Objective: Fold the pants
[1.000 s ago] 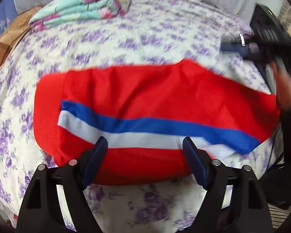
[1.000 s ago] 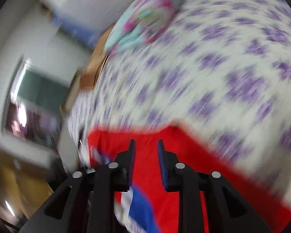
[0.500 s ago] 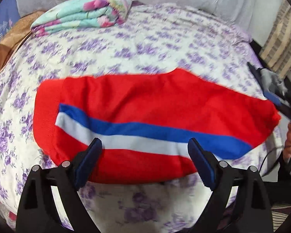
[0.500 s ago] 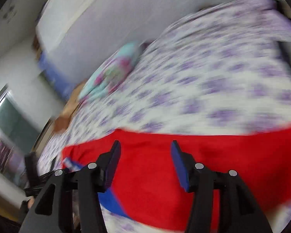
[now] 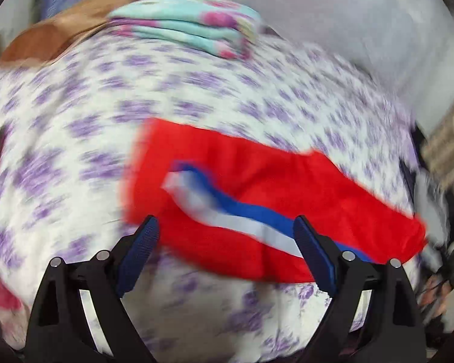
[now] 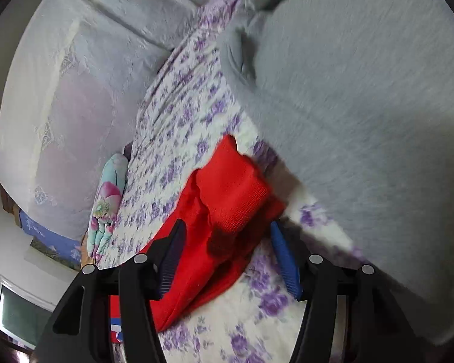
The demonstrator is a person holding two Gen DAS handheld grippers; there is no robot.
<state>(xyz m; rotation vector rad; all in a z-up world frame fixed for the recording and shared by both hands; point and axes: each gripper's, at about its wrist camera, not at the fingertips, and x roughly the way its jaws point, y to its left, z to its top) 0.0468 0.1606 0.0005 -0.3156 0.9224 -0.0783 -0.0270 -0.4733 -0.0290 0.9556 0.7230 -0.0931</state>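
Observation:
The red pants (image 5: 257, 187) with a blue and white side stripe lie folded on the purple-flowered bedsheet (image 5: 75, 127). My left gripper (image 5: 225, 246) is open and empty, hovering just above the pants' near edge. In the right wrist view the red pants (image 6: 227, 199) lie between the fingers, a ribbed end facing me. My right gripper (image 6: 227, 260) is open, its jaws wide on either side of the cloth and not closed on it.
A folded teal and pink floral blanket (image 5: 190, 27) lies at the far side of the bed, also in the right wrist view (image 6: 106, 202). A grey quilt (image 6: 363, 106) covers the bed on the right. A brown cloth (image 5: 45, 42) lies at far left.
My right gripper has opened from nearly shut and swung round to the pants' ribbed end. My left gripper has shifted left, so the pants now sit to the right in its view.

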